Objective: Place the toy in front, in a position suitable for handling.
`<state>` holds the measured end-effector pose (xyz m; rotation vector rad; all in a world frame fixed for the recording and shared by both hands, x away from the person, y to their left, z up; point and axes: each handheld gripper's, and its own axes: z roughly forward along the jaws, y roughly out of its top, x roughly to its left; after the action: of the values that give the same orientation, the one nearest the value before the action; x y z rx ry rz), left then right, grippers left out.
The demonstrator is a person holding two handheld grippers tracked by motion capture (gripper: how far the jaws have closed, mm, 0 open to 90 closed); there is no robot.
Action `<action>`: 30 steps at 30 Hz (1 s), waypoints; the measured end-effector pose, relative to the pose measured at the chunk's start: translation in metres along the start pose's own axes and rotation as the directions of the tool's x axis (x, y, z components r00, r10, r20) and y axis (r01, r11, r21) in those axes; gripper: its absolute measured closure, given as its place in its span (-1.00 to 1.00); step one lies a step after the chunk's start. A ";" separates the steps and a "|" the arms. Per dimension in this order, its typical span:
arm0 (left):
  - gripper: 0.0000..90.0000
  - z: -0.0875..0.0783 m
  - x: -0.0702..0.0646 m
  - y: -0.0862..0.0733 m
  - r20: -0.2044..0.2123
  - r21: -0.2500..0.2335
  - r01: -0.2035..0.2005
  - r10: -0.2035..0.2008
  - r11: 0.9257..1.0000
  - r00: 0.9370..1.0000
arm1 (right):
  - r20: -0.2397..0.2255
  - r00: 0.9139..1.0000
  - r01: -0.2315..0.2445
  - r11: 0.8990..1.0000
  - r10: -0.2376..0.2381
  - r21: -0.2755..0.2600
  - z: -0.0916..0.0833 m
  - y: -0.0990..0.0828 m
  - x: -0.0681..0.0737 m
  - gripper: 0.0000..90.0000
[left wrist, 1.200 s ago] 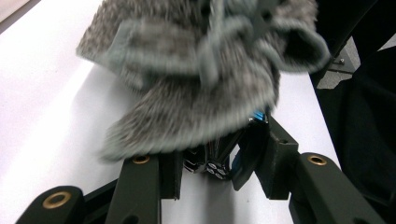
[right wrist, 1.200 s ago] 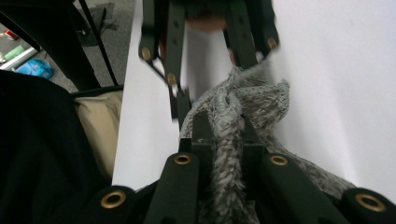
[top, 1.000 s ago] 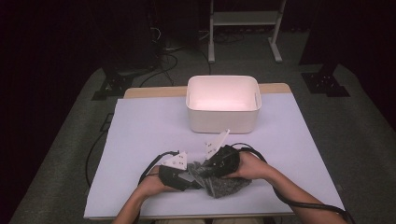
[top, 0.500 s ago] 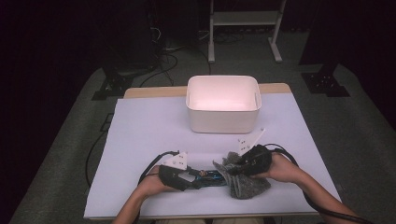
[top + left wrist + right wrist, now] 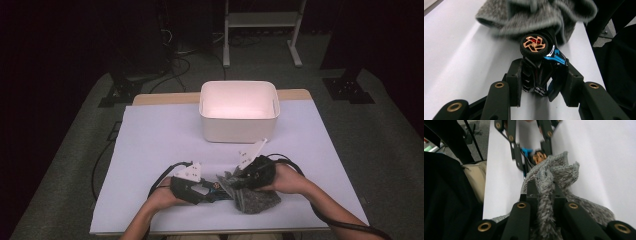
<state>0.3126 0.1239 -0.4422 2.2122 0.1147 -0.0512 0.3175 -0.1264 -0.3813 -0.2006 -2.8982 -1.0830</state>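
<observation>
On the desk [image 5: 150, 150], the tub [image 5: 239, 111] stands at the far middle, well apart from the hands. At the near edge, the left gripper [image 5: 200, 189] lies left of the right gripper [image 5: 252, 176], the two facing each other. The toy car [image 5: 542, 65] sits between the left gripper's jaws, clamped by them, its wheel towards the cloth [image 5: 255, 197]. The cloth lies on the desk just right of the car, touching it, a fold pinched in the right gripper's jaws.
</observation>
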 end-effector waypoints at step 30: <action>0.29 0.000 0.000 -0.001 -0.003 0.001 0.007 -0.007 1.000 1.000 | 0.046 0.997 -0.067 0.997 0.069 -0.032 -0.029 -0.036 -0.003 0.79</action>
<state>0.3126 0.1243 -0.4428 2.2126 0.1241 -0.0512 0.3149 -0.1732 -0.3831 -0.3280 -2.8939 -1.1276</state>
